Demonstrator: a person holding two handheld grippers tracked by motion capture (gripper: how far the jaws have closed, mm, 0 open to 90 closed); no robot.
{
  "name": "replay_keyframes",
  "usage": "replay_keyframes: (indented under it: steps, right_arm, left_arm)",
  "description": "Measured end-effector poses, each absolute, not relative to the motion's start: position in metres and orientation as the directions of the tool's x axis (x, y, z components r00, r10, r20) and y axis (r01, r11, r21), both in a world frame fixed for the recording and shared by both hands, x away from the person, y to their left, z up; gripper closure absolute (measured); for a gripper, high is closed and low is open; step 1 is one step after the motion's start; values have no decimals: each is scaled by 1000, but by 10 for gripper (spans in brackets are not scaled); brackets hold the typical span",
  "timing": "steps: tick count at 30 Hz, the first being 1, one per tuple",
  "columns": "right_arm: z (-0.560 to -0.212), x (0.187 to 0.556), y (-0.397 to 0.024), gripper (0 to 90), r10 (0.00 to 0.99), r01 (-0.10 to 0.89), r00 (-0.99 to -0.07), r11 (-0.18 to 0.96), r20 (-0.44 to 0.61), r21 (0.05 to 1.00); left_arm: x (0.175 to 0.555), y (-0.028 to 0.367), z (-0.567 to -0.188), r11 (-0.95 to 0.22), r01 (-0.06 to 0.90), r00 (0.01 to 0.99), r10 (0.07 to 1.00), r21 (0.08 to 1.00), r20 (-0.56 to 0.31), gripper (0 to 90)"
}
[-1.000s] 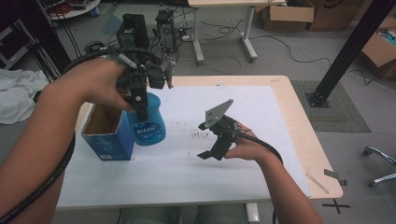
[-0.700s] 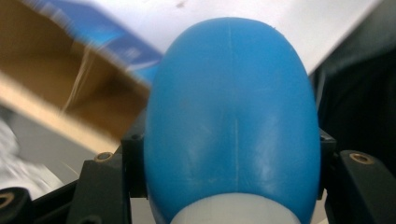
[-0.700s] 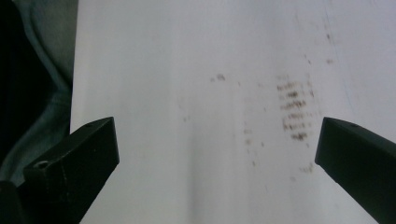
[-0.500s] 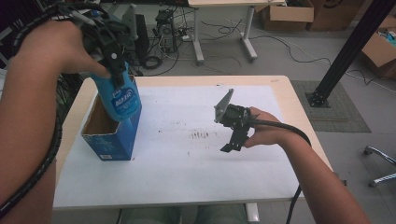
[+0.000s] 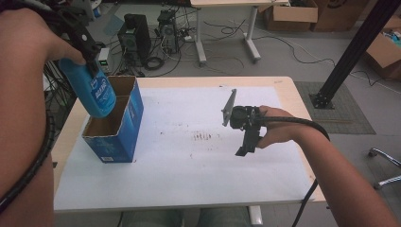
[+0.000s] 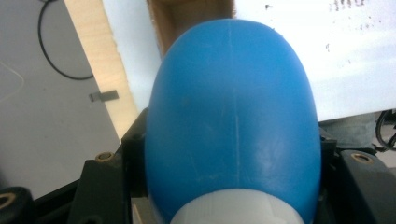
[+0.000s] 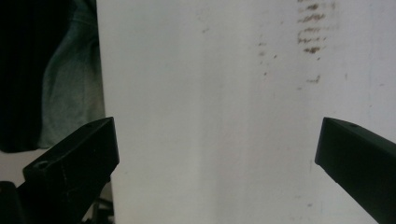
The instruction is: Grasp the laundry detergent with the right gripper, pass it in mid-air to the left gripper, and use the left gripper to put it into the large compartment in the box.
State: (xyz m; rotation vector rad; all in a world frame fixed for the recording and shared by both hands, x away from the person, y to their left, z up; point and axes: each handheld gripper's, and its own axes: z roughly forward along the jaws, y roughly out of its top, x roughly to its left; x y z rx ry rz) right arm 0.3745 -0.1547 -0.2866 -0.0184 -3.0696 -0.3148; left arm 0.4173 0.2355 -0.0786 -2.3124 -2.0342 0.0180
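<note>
The left gripper (image 5: 87, 52) is clamped on the neck of a blue bottle (image 5: 94, 92), holding it tilted above the open blue carton (image 5: 124, 127) at the bench's (image 5: 283, 189) left side. Lowering it inside seems left. The right gripper (image 5: 246, 139) hangs spread apart, idle.

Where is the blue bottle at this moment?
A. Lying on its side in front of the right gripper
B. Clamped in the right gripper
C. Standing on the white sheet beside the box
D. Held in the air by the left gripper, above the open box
D: the left gripper is shut on the blue bottle, which hangs tilted over the open blue box; the right gripper has open jaws with nothing between them.
</note>
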Motion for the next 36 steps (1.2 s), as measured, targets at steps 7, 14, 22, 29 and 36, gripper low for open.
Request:
replay_keyframes:
  steps: [7,14,22,29,36]
  right_arm:
    - [-279,373,-154,0,3,14,-998,986,62,165]
    - [-277,374,-156,0,8,18,-998,987,60,161]
    - [-280,375,-153,0,3,14,-997,989,73,146]
    - [-282,377,-153,0,3,15,-997,989,79,144]
    - [-289,377,-154,0,5,17,-995,991,97,131]
  left_arm:
    - [426,245,-101,-89,994,91,996,-70,26,390]
    - [433,246,-134,-85,993,88,995,-83,35,390]
    - [439,245,-173,-86,993,90,995,-78,45,390]
    - [443,244,-203,-87,993,91,995,-82,48,390]
    - [444,247,-237,-82,993,86,995,-81,46,390]
